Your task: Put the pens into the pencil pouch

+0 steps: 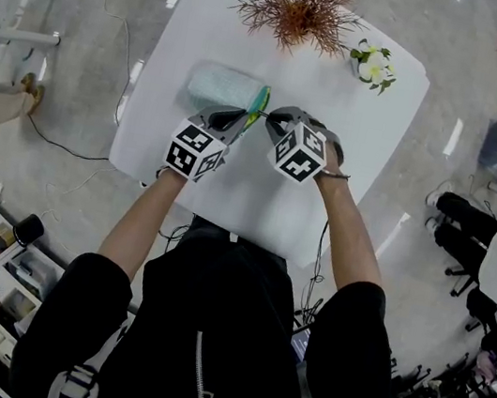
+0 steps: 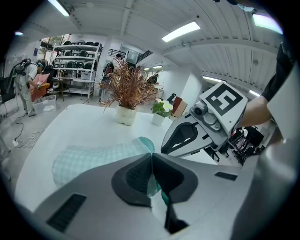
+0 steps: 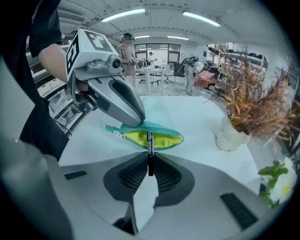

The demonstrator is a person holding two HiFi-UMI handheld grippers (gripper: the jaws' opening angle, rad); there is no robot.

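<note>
currently the pencil pouch (image 1: 227, 88) lies on the white surface (image 1: 259, 195), its mint checked body closed at one end and its mouth gaping at the other to show a yellow-green lining. the left gripper (image 2: 152, 174) is clenched on the teal edge of the pouch's mouth, with a fold of fabric pinched between its pads. the right gripper (image 3: 150, 165) sits just beside the pouch's mouth, clamped on a thin dark pen (image 3: 149, 144). the pen's far end points at the pouch's opening, over the lining; whether it touches the lining i cannot tell. beyond the pouch, well apart from it, stand a dried reddish plant (image 1: 297, 4) and a small pot of white flowers (image 1: 374, 66).
</note>
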